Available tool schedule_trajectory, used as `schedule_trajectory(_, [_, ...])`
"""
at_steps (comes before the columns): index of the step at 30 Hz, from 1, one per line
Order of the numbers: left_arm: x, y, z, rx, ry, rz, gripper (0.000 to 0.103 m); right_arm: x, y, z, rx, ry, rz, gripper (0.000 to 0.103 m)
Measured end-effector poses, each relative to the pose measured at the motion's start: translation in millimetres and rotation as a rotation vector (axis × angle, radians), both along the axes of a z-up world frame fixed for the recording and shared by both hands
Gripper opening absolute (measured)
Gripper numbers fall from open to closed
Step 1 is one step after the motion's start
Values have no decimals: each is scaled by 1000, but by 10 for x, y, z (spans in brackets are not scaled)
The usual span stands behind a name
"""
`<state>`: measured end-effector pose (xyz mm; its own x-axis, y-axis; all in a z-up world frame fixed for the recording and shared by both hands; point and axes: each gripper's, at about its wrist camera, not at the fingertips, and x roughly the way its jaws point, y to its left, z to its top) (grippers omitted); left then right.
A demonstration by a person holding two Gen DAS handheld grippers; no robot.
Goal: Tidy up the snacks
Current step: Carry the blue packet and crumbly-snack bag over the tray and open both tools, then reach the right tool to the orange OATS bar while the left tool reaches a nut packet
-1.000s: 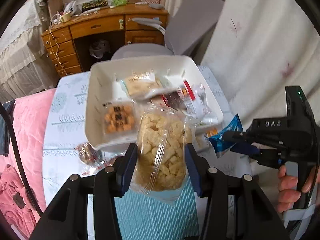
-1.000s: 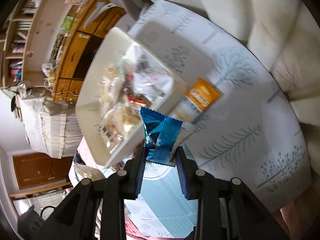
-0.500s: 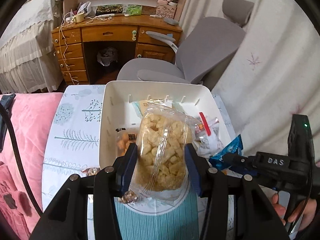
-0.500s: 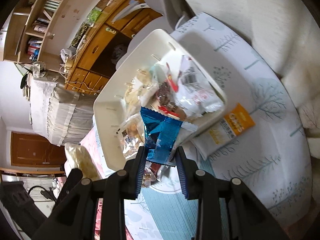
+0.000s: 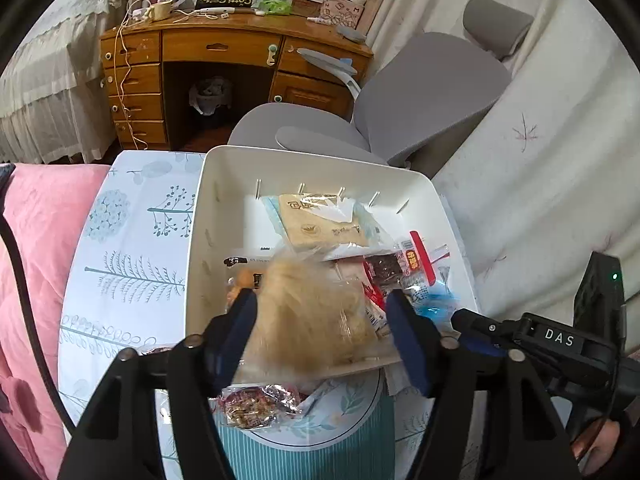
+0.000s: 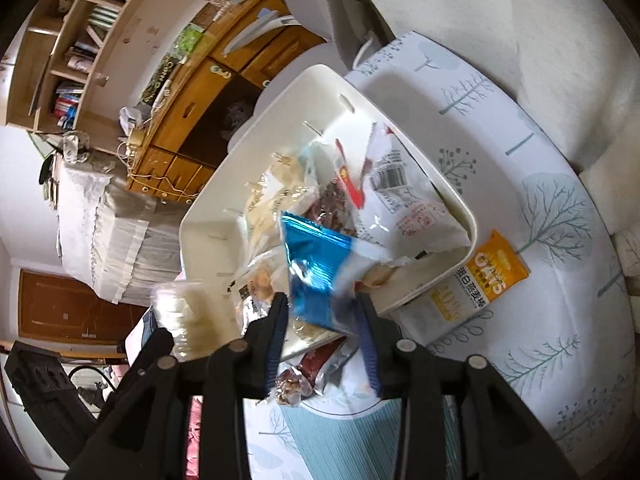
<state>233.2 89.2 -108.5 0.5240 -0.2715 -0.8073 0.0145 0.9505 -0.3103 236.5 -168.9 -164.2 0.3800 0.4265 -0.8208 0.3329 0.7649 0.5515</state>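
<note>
Round table with a tree-print cloth, and the white bin sits toward its far edge, already holding a pile of packets along its right wall and far side. An orange oat bar lies on the cloth just outside the bin's near right corner, touching its wall. A small reddish nut packet lies on the cloth by the bin's near edge.

Left gripper is over the bin's near edge with its jaws spreading apart; the clear puff bag is between them, blurred, and the pads look off it, with a gap on the right side. Right gripper is over the near right corner of the bin, jaws also spreading, with the blue packet between them, blurred at the bottom and seemingly loose from the right pad. Can't tell if either bag touches anything below yet.
</note>
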Motion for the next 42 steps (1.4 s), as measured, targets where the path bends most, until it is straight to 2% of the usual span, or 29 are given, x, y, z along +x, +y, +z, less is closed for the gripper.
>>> schedule_trajectory(2, [-15,9,8,7,4,11,73,-10,-22,-10,4,1,-10,51])
schedule_trajectory(4, [-35,15,19,14,11,23,74,-20,-33,-3,1,-2,-13,54])
schedule_trajectory(13, [-333,4,96,27,28,98,79,-151,-132,138,-8,-37,23,56])
schedule_trajectory(17, [-513,-35,124,34,32,136,79,-249,-178,212,-25,-58,71,61])
schedule_trajectory(24, [-861,-118,87,39,53,198,79,-437,-258,261,-94,-81,175,63])
schedule_trajectory(30, [-1076,-165,-79,49,99,250,79,-599,-302,209,-161,-123,287,63])
schedule_trajectory(33, [-1145,-177,-212,53,128,277,79,-671,-316,175,-190,-156,338,67])
schedule_trajectory(42, [-1172,-93,-649,29,231,375,79,-738,-365,-22,-329,-266,526,72])
